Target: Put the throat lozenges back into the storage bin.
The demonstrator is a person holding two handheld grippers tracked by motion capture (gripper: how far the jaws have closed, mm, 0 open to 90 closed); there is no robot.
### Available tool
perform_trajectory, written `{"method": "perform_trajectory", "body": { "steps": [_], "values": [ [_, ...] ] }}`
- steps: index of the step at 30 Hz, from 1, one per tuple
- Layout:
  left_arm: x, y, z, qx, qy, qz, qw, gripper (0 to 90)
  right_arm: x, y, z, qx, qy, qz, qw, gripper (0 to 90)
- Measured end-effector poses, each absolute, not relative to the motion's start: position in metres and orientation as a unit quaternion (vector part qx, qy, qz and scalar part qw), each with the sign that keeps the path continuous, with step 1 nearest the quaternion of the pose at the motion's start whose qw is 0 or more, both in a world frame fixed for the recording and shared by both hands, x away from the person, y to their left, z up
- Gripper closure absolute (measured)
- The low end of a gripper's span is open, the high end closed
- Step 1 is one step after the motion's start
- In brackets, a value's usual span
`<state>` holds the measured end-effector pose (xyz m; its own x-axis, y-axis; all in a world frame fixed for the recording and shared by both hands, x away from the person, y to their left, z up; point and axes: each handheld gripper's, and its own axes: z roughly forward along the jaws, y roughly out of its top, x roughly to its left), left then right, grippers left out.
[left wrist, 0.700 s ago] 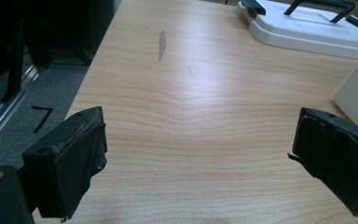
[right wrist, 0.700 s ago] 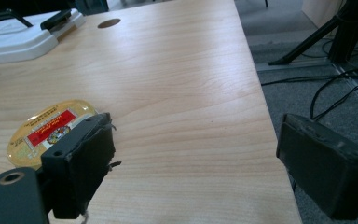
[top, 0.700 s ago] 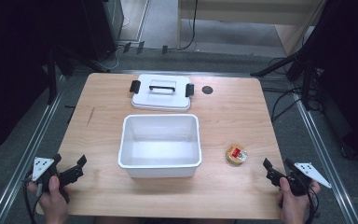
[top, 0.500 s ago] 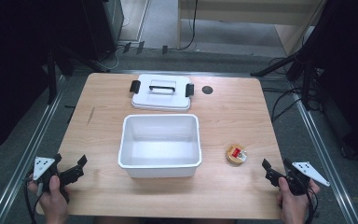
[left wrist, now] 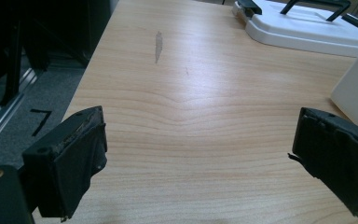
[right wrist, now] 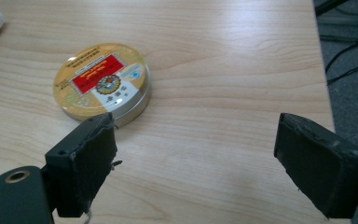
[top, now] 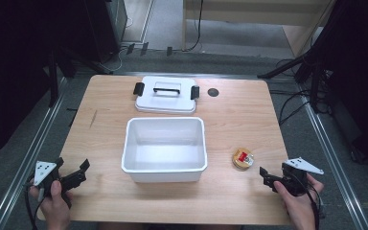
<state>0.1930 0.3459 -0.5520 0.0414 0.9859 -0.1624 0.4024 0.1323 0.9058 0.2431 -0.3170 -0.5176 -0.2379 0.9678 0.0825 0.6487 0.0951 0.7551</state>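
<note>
round tin (top: 243,158) lies flat on the table (top: 100,124), right of the white bin (top: 165,146), just ahead-left of the right gripper (top: 264,176), its jaws spread and empty; left gripper (top: 79,173), also spread, is far off.

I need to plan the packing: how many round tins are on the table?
1. The round tin lies flat on the table, right of the white box, just ahead of the right gripper. None seems hidden.

The wooden desk (top: 239,120) carried an open white bin (top: 164,148) at its middle. A white lid (top: 165,98) lay flat behind the bin, and a round tin (top: 243,158) sat to its right.
</note>
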Motion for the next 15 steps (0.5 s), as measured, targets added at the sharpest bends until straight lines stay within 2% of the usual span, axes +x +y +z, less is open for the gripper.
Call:
{"method": "perform_trajectory", "body": {
  "steps": [15],
  "values": [
    [0.195,0.347,-0.552,0.568,0.608,0.327,0.449,3.9,0.262,-0.289,-0.499,0.564,0.775,0.219,0.179,12.8]
  ]
}}
